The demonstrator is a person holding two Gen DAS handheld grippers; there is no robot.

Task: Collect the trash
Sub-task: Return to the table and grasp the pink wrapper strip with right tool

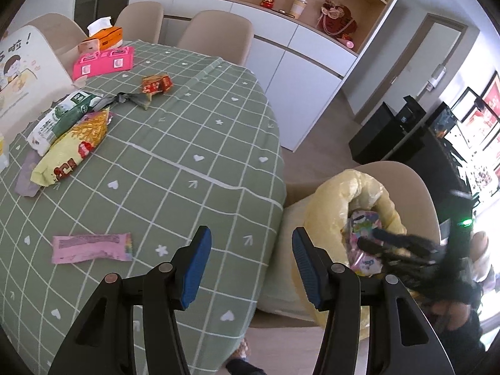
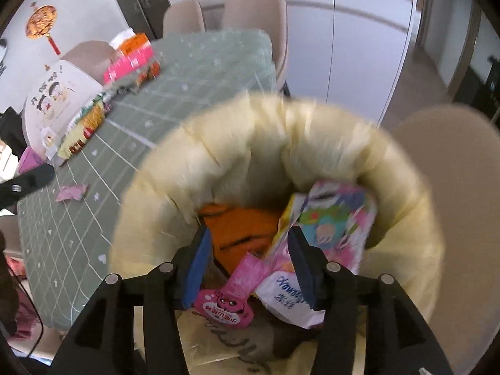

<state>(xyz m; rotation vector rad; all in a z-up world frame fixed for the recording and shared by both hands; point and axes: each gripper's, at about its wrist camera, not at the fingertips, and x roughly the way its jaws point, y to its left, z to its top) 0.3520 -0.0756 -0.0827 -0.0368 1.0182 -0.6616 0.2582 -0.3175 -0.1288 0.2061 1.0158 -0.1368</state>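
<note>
Over the green-checked table [image 1: 187, 143], trash waits: the yellow snack bag [image 1: 73, 148], then the pink wrapper [image 1: 92, 247]. Beside it, the yellow trash bag [image 2: 281, 143] holds dropped packets. The right gripper [image 2: 250, 268] hangs open inside, so lift it straight out; the left gripper [image 1: 250, 268], open and empty, should take 1 wrapper flat.

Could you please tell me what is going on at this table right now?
A person is clearing snack wrappers into a yellow trash bag on a chair. The right gripper hangs open over the bag, wrappers lying below. The left gripper is open and empty at the table edge, near a pink wrapper.
</note>
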